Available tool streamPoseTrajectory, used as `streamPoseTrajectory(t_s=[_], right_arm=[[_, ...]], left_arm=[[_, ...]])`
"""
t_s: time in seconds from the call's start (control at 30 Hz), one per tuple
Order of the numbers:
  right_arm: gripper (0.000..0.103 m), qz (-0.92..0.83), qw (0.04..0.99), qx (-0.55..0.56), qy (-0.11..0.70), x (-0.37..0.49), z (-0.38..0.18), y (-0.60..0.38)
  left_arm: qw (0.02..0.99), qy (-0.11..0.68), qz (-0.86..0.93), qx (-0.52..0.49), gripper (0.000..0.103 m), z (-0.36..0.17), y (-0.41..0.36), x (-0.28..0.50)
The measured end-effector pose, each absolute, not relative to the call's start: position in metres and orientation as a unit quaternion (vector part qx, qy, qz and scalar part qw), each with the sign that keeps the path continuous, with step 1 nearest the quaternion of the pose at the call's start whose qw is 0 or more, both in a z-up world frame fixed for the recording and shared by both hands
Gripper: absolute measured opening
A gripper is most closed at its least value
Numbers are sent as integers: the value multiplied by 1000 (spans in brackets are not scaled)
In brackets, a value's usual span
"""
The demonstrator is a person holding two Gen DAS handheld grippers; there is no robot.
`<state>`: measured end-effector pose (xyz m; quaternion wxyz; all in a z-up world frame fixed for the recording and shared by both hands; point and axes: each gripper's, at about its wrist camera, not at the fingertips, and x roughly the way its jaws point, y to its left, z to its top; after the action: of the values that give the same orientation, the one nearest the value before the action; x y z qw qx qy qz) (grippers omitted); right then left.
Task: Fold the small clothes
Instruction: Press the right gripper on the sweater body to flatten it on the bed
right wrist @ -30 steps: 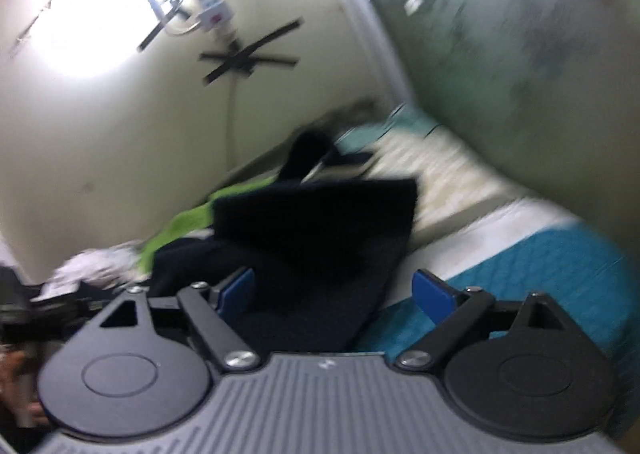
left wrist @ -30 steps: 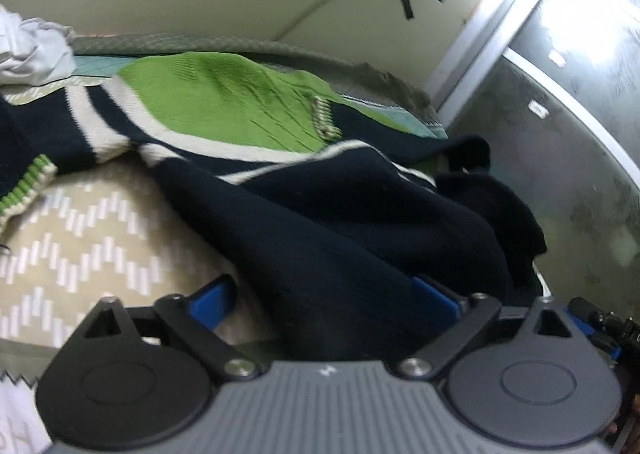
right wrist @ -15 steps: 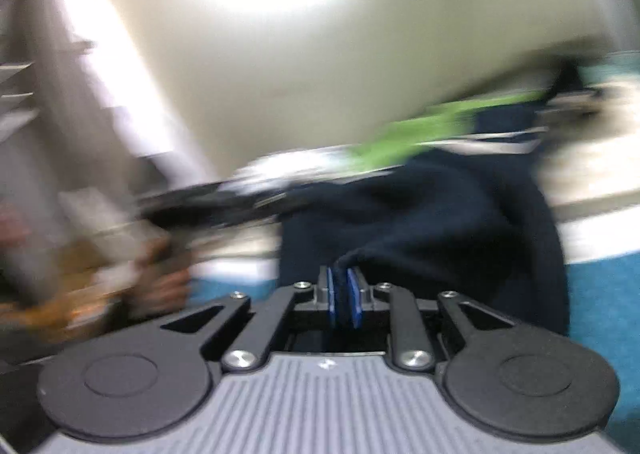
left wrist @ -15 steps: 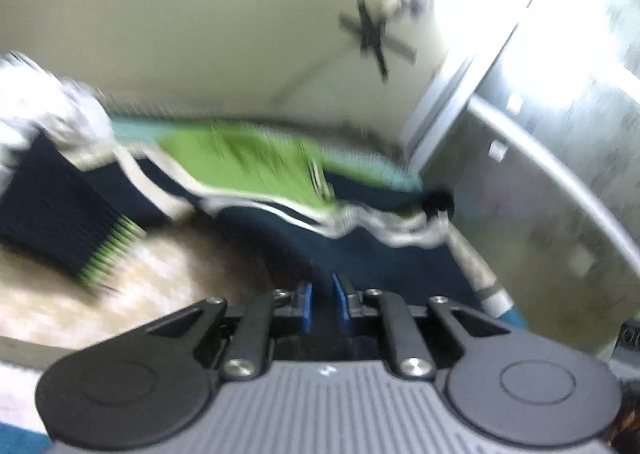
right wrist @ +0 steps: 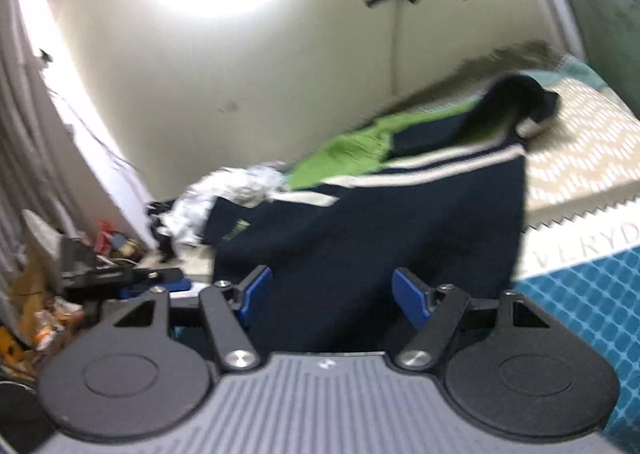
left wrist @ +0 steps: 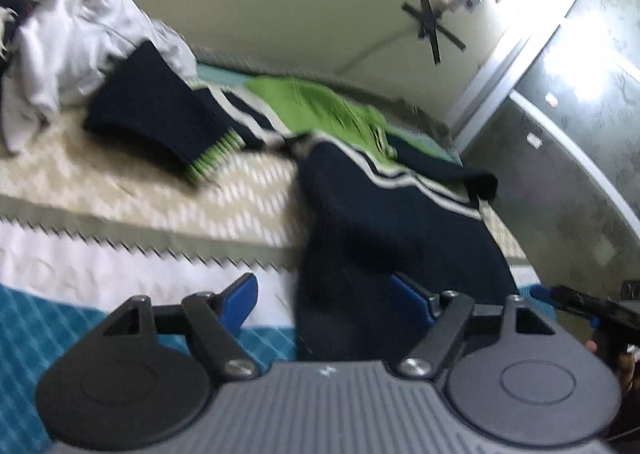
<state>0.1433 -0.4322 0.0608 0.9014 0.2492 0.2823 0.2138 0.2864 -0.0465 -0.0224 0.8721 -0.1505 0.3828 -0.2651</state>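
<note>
Lying across the bed point(left wrist: 120, 190), the sweater point(left wrist: 384, 214) ran from its far green top to a near navy hem.

Both tools stood wide, gripping nothing: the left gripper point(left wrist: 324, 296) and right gripper point(right wrist: 332, 294) each straddled that near hem, about equally close.

The sweater point(left wrist: 384, 222) was a dark navy knit with a bright green upper panel toward twelve o'clock and cream stripes running across between green and navy. It lay spread and rumpled on the bed, its navy hem bunched toward six o'clock. One sleeve point(left wrist: 160, 126) stretched out toward ten o'clock, ending in a green-and-cream ribbed cuff. From the right wrist view the sweater point(right wrist: 372, 238) showed its other sleeve humped up at one o'clock.
</note>
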Motion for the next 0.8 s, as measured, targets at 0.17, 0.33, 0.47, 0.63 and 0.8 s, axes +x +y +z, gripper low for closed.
streamPoseTrajectory(t_s=[0.17,0.33,0.47,0.63,0.8], right_arm=[[69,236,901,227,284,184,57,-405],[69,296,893,193,278,225,65,-356],[69,328,883,174,287,250,61,-321],[69,323,876,186,307,279,45,-301],[70,314,869,220,313,289,24,-301]], left_arm=[[868,396,-278,-114,15,-36,-63,277],[856,391,-323,-104,9,-29,-67,250],[863,387,-316,-81,11,-24,-59,231],[891,363,-249,-106,52,-10,-30,244],[906,348,-170,-171,68,-9,2,289]])
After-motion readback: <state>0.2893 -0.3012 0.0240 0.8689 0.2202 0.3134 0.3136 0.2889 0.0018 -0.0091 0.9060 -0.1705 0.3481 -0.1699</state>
